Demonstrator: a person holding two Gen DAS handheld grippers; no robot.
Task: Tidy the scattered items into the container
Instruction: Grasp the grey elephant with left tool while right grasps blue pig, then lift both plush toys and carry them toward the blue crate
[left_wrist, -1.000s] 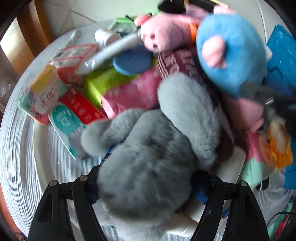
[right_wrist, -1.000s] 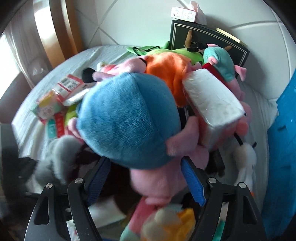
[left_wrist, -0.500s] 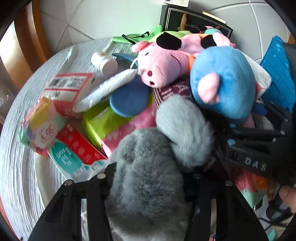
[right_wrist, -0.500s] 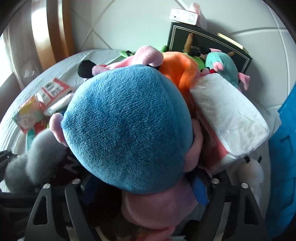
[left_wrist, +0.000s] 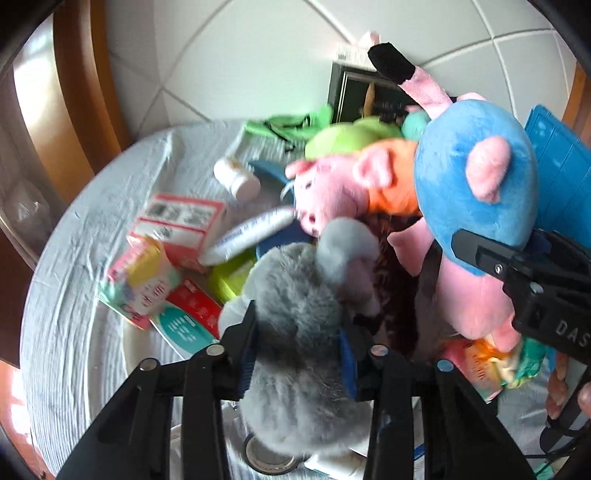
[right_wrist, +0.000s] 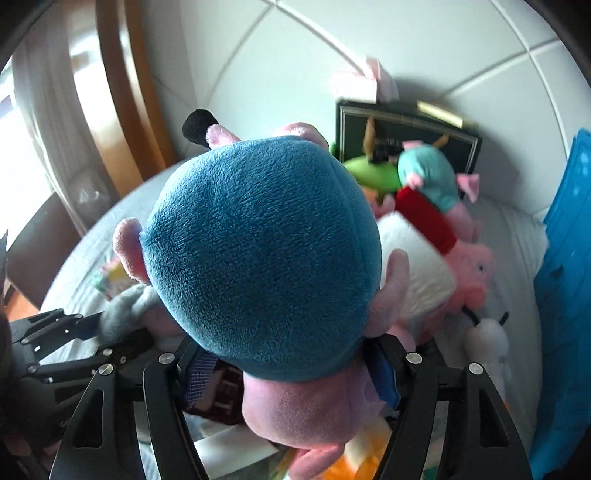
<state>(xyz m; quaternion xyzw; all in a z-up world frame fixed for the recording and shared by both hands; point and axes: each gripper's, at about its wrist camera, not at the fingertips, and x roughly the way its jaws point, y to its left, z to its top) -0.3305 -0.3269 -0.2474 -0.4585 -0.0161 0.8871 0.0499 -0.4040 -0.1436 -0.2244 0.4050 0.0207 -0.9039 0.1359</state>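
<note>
A fluffy grey plush toy (left_wrist: 295, 280) hangs in my left gripper (left_wrist: 297, 332), which is shut on its body, lifted above the cloth-covered table (left_wrist: 66, 295). My right gripper (right_wrist: 291, 373) holds a plush pig with a blue top and pink body (right_wrist: 258, 251); its jaws are closing and the blue pads press the pink body from both sides. In the left wrist view that pig (left_wrist: 472, 184) hangs at the right, with the right gripper's black frame (left_wrist: 517, 273) around it. A blue crate (right_wrist: 565, 295) stands at the right edge.
Snack packets (left_wrist: 144, 280), a red-and-white box (left_wrist: 181, 221), a white tube (left_wrist: 251, 232) and a white bottle (left_wrist: 236, 179) lie on the table. Other plush pigs (left_wrist: 351, 188), a white tissue pack (right_wrist: 417, 273) and a dark box (right_wrist: 406, 129) crowd the back. A wooden chair (left_wrist: 81, 92) stands at the left.
My left gripper closed on the grey plush and rose with it. The right gripper narrowed around the blue-topped pig and lifted it off the pile. Both views tilted up.
</note>
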